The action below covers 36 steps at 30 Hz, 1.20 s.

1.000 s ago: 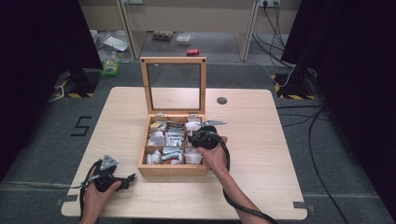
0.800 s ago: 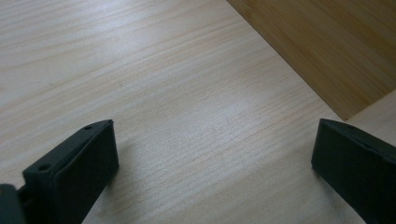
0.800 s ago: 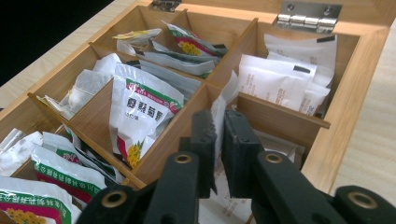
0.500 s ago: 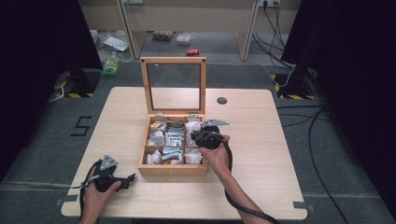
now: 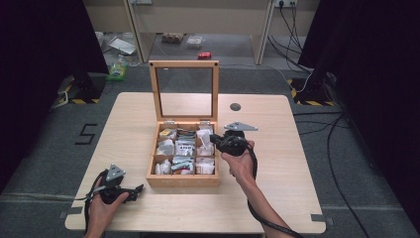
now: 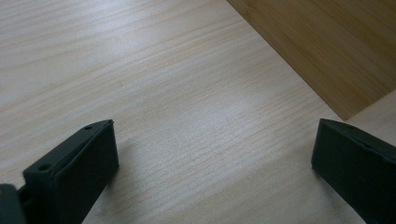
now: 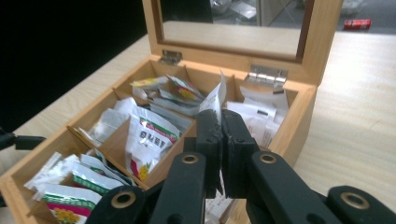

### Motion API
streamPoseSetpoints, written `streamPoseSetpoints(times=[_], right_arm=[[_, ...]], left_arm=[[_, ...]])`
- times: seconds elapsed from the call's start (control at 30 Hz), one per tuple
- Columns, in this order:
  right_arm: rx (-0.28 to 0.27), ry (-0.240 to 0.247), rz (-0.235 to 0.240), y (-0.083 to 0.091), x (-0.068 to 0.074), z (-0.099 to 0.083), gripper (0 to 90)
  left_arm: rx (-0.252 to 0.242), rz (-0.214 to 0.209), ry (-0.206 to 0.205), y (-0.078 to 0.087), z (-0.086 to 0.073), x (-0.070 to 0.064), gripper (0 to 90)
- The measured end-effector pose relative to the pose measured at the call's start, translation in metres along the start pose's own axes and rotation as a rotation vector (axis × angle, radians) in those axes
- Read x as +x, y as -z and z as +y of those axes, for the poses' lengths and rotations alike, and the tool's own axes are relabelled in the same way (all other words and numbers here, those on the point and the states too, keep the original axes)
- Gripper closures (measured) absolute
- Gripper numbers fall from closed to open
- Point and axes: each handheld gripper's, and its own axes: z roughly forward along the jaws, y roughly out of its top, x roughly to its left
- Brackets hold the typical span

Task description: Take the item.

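A wooden box point(image 5: 183, 182) with its glass lid point(image 5: 184, 90) standing upright sits mid-table, its compartments full of small sachets. My right gripper point(image 5: 214, 138) hovers over the box's right edge. In the right gripper view that gripper point(image 7: 220, 126) is shut on a white sachet point(image 7: 214, 99), whose top sticks up above the jaws. My left gripper point(image 5: 138, 188) rests low at the table's front left, pointing toward the box. In the left gripper view its jaws point(image 6: 215, 154) stand wide apart over bare wood, with the box's side wall point(image 6: 327, 46) ahead.
Compartments hold white, green-printed and yellow-printed sachets point(image 7: 149, 140). A round grommet point(image 5: 236, 106) lies on the table behind the box. Bare tabletop point(image 5: 277, 148) extends right of the box and on its left. Cables and clutter lie on the floor beyond the table.
My right gripper has shifted slightly to the right over the box's right side, still shut on the sachet. The left gripper has stayed put.
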Motion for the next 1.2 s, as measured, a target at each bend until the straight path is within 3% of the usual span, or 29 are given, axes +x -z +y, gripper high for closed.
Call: streamPoseSetpoints(times=[0.4,1.2], right_arm=[[-0.057,-0.008,0.013,0.022,-0.007,0.005,87.4],[-0.118,-0.057,-0.047,0.073,-0.049,-0.014,87.3]], left_arm=[[0.0,0.0,0.0,0.0,0.0,0.0,0.0],[0.0,0.0,0.0,0.0,0.0,0.0,0.0]])
